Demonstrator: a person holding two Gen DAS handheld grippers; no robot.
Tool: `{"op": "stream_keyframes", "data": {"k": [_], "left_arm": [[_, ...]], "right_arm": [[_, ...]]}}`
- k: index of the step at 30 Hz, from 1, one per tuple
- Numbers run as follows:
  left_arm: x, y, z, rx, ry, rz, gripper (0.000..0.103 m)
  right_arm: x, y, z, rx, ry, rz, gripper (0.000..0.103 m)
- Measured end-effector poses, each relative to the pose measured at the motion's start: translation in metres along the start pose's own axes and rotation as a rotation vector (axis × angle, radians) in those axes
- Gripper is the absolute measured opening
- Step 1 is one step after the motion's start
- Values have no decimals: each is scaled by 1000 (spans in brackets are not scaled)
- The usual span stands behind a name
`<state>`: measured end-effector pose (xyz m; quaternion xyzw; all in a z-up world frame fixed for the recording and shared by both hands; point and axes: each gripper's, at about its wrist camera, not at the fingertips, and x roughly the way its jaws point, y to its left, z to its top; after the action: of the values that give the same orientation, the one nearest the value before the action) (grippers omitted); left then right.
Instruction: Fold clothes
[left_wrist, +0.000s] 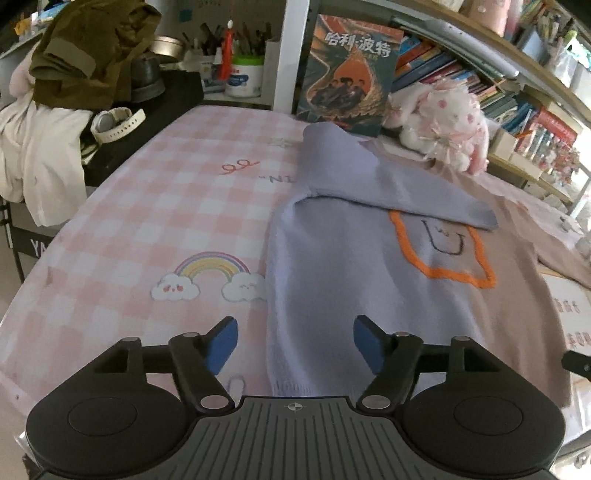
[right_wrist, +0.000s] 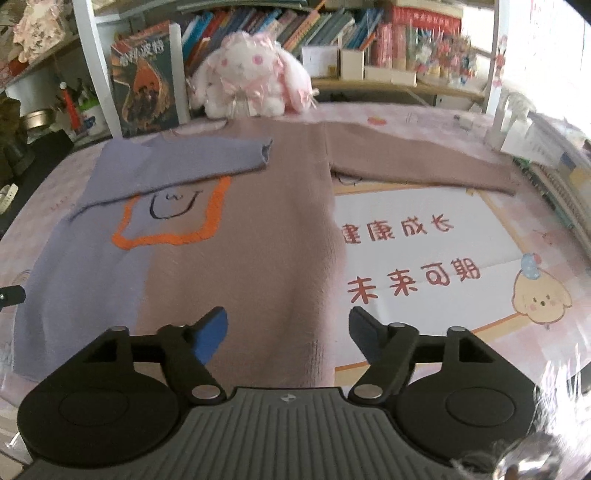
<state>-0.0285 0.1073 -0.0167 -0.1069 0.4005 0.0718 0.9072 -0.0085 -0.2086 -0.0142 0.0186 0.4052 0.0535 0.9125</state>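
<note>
A two-tone sweater lies flat on the table, lilac on one half (left_wrist: 332, 266) (right_wrist: 74, 266) and mauve-brown on the other (left_wrist: 517, 236) (right_wrist: 251, 240), with an orange outline patch (right_wrist: 170, 221) on the chest. Its lilac sleeve (left_wrist: 388, 181) (right_wrist: 184, 158) is folded across the chest. The brown sleeve (right_wrist: 424, 162) lies stretched out to the right. My left gripper (left_wrist: 295, 343) is open and empty above the lilac hem. My right gripper (right_wrist: 288, 336) is open and empty above the brown hem.
The pink checked tablecloth (left_wrist: 166, 206) has a rainbow print. A white poster mat (right_wrist: 424, 251) lies right of the sweater. A plush rabbit (right_wrist: 251, 74), a large book (left_wrist: 351, 74) and bookshelves stand at the back. Piled clothes (left_wrist: 88, 51) and a watch (left_wrist: 114, 123) sit at the far left.
</note>
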Motion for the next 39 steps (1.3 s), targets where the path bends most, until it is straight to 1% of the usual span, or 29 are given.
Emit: {"op": "stream_keyframes", "data": {"k": [1, 5, 7, 9, 14, 18, 24, 28, 32, 36, 39], "left_arm": [[-1, 0, -3, 9, 4, 3, 72], [-6, 3, -12, 21, 16, 8, 73], [-9, 6, -15, 19, 12, 3, 78], [-12, 7, -17, 18, 9, -7, 79], [-13, 1, -21, 45, 10, -49, 81], [-12, -9, -22, 75, 10, -91, 82], [-5, -29, -18, 108, 8, -119, 82], [2, -45, -17, 121, 15, -122, 82], [12, -64, -16, 121, 25, -109, 82], [24, -93, -16, 121, 28, -81, 82], [32, -122, -15, 124, 24, -49, 82]], "right_arm": [[-3, 2, -2, -3, -5, -5, 78], [-11, 9, -10, -12, -14, -26, 83], [-15, 11, -15, -12, -12, -40, 84], [-19, 13, -20, -11, -10, -54, 85], [-30, 15, -31, -6, -8, -92, 87], [-37, 13, -36, 0, -12, -121, 87], [-40, 4, -35, 9, -16, -151, 88], [-37, -8, -33, 20, -14, -161, 88], [-29, -25, -29, 28, -2, -158, 88], [-17, -49, -21, 26, 4, -142, 88], [-3, -77, -8, 28, 1, -122, 88]]}}
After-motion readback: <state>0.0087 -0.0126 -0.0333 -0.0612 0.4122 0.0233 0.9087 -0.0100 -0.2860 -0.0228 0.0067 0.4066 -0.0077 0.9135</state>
